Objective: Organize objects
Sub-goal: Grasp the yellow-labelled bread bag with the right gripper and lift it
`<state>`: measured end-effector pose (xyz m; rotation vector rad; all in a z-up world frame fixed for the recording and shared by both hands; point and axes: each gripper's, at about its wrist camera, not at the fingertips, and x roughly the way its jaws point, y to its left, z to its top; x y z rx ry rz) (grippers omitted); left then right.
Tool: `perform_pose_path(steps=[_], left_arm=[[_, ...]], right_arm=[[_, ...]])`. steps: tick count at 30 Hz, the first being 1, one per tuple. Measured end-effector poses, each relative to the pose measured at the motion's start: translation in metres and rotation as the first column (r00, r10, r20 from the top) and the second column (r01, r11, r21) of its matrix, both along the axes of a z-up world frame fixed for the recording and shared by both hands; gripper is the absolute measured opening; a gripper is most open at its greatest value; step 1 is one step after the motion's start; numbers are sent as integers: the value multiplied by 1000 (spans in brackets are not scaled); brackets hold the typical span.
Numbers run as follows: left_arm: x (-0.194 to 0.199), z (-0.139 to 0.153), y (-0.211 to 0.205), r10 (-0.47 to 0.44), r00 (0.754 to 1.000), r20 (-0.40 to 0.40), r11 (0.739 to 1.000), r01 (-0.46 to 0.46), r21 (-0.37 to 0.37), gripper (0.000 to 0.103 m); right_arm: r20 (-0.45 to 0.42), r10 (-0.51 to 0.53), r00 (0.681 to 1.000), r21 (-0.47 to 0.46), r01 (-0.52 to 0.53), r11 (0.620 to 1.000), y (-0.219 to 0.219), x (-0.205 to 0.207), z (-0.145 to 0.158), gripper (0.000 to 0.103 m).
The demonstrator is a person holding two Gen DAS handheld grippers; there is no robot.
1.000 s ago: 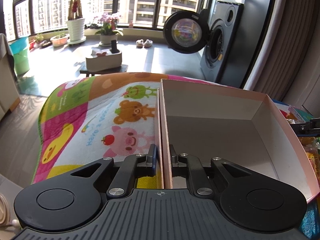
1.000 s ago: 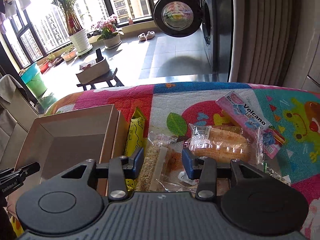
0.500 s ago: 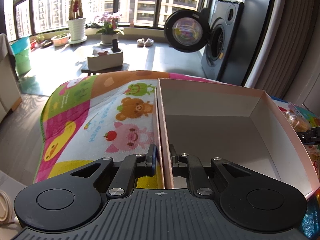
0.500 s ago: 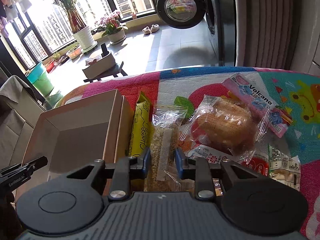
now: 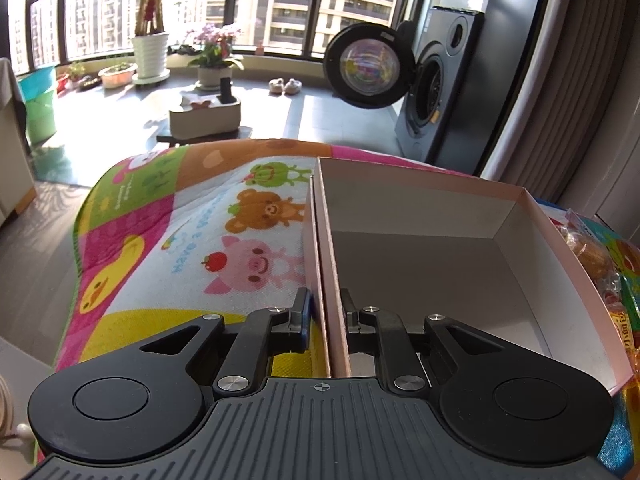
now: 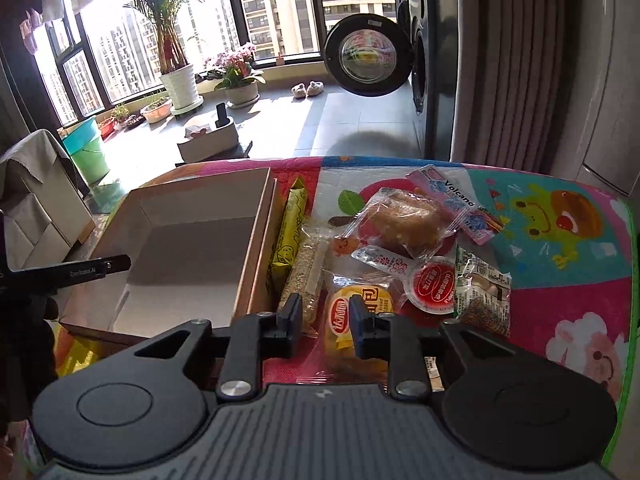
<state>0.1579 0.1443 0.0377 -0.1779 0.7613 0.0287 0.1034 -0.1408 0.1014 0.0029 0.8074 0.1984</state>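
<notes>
The near end of the cardboard box (image 5: 520, 216) wall is hidden behind the left gripper (image 5: 325, 312) body, and the snack packets (image 5: 592, 256) to the right of the box are mostly covered by its right wall and cut off by the picture's right edge. In the right wrist view, the lower part of the yellow round-label packet (image 6: 352, 308) to the right of the box is hidden under the right gripper (image 6: 326, 316), and its small print is too blurred to read. The patterned mat (image 6: 560, 220) beneath the box runs out of view at the right edge.
</notes>
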Motion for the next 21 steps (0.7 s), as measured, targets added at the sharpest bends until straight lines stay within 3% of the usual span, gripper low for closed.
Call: perform_pose_path(steps=[3, 5, 8, 11, 12, 14, 21], left_arm=[[0, -1, -1, 2, 1000, 0, 1000, -2, 0, 16], [1, 0, -2, 3, 1000, -4, 1000, -3, 7, 16], [0, 0, -1, 3, 1000, -6, 1000, -3, 3, 16], [1, 0, -2, 3, 1000, -7, 1000, -3, 15, 15], [1, 0, -3, 3, 1000, -7, 1000, -3, 19, 15], [1, 0, -3, 3, 1000, -7, 1000, -3, 18, 15], [1, 0, -2, 1, 1000, -8, 1000, -1, 11, 15]], right_arm=[[38, 3, 999, -140, 2, 990, 6, 1, -25, 61], [9, 2, 1000, -146, -1, 989, 5, 10, -42, 62], [-13, -9, 1000, -83, 8, 996, -2, 23, -54, 68], [-51, -6, 999, -45, 4, 999, -6, 31, -59, 66], [-60, -4, 998, -49, 1, 999, -5, 30, -59, 57], [-64, -1, 998, -45, -2, 999, -6, 23, -55, 53], [15, 42, 999, -6, -42, 999, -9, -37, 6, 53]])
